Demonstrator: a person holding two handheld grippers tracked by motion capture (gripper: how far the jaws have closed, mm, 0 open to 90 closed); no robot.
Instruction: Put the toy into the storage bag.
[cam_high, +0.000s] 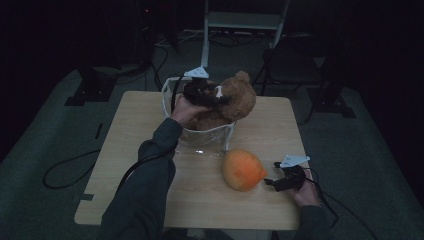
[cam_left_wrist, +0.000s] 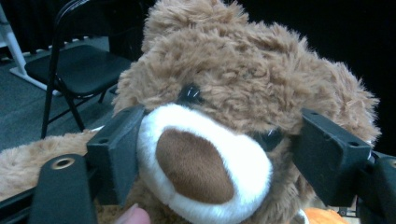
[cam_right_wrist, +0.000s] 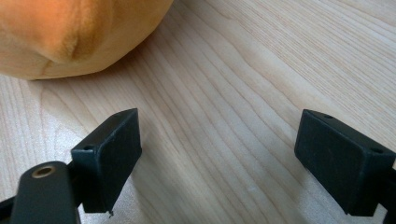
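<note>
Over the Basket, the Bear's Head Sat Between Open Jaws

At left, the left gripper hovered over the clear basket, jaws spread either side of the teddy bear, apparently clear of its muzzle. Backing straight off would likely leave the bear seated. Nearer, the orange ball lay on the table; the right gripper rested low beside it, open and empty.

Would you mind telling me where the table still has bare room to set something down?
The table's left side is bare, from the clear tub to the left edge. The far right corner beyond the orange plush is free too. It is crowded at the middle: teddy bear in the tub, left tool, plush, and right tool.
</note>
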